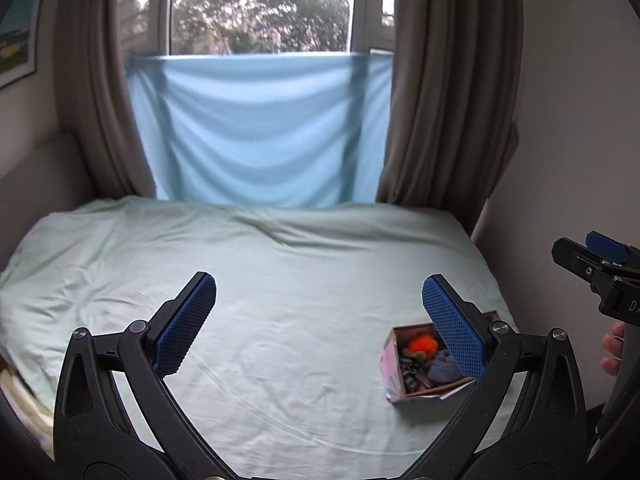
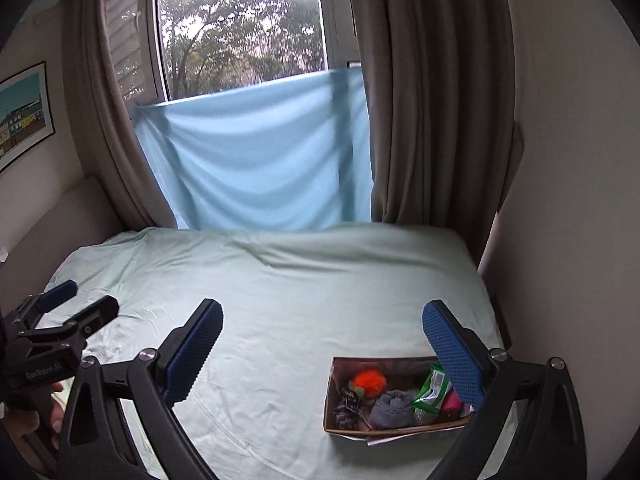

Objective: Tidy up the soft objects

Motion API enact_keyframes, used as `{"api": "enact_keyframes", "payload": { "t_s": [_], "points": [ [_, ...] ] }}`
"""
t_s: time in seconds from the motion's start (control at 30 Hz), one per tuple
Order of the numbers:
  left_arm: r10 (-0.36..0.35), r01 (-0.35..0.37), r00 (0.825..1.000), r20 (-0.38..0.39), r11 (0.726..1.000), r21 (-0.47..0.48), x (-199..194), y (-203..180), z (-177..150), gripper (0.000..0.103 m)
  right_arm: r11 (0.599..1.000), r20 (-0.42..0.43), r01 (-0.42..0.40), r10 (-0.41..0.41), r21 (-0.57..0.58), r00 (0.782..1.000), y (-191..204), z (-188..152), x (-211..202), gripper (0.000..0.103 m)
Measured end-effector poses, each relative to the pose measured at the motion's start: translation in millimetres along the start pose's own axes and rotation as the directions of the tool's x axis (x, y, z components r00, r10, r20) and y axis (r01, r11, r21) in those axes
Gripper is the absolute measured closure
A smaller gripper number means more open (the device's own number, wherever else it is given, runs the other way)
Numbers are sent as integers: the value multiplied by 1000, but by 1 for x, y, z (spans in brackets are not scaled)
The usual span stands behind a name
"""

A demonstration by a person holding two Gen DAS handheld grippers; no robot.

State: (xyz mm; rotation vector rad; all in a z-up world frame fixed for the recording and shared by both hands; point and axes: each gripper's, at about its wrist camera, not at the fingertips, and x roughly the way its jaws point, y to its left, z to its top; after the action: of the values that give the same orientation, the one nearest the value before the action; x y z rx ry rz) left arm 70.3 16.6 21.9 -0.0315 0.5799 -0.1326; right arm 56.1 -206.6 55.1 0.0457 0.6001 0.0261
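Note:
An open cardboard box (image 2: 335, 396) sits on the pale green bed sheet (image 2: 280, 300) at the right. It holds an orange fluffy ball (image 2: 369, 383), a grey rolled cloth (image 2: 392, 407), a dark patterned piece (image 2: 347, 407), a green packet (image 2: 431, 391) and a pink item (image 2: 453, 401). The box (image 1: 390, 364) also shows in the left wrist view with the orange ball (image 1: 422, 345) inside. My left gripper (image 1: 319, 300) is open and empty above the sheet, left of the box. My right gripper (image 2: 322, 325) is open and empty above the sheet, its right finger over the box's right end.
A light blue cloth (image 2: 256, 168) hangs over the window behind the bed, between brown curtains (image 2: 432, 120). A wall (image 2: 568, 200) runs along the bed's right side. A framed picture (image 2: 24, 116) hangs on the left wall. A padded headboard (image 1: 36, 184) stands at left.

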Motion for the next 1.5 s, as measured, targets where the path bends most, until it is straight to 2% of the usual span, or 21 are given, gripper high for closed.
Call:
{"api": "enact_keyframes", "payload": {
  "t_s": [0.2, 0.37, 1.5],
  "points": [
    [18, -18, 998, 64, 1000, -1, -27, 12, -7, 0, 1000, 24, 1, -1, -8, 1000, 17, -11, -14, 3],
    [11, -11, 996, 88, 1000, 1, -36, 15, -9, 0, 1000, 35, 7, -7, 2, 999, 21, -19, -19, 3],
    [-15, 12, 995, 96, 999, 29, -39, 12, -4, 0, 998, 77, 61, -62, 14, 995, 26, -15, -28, 3]
  ]
}}
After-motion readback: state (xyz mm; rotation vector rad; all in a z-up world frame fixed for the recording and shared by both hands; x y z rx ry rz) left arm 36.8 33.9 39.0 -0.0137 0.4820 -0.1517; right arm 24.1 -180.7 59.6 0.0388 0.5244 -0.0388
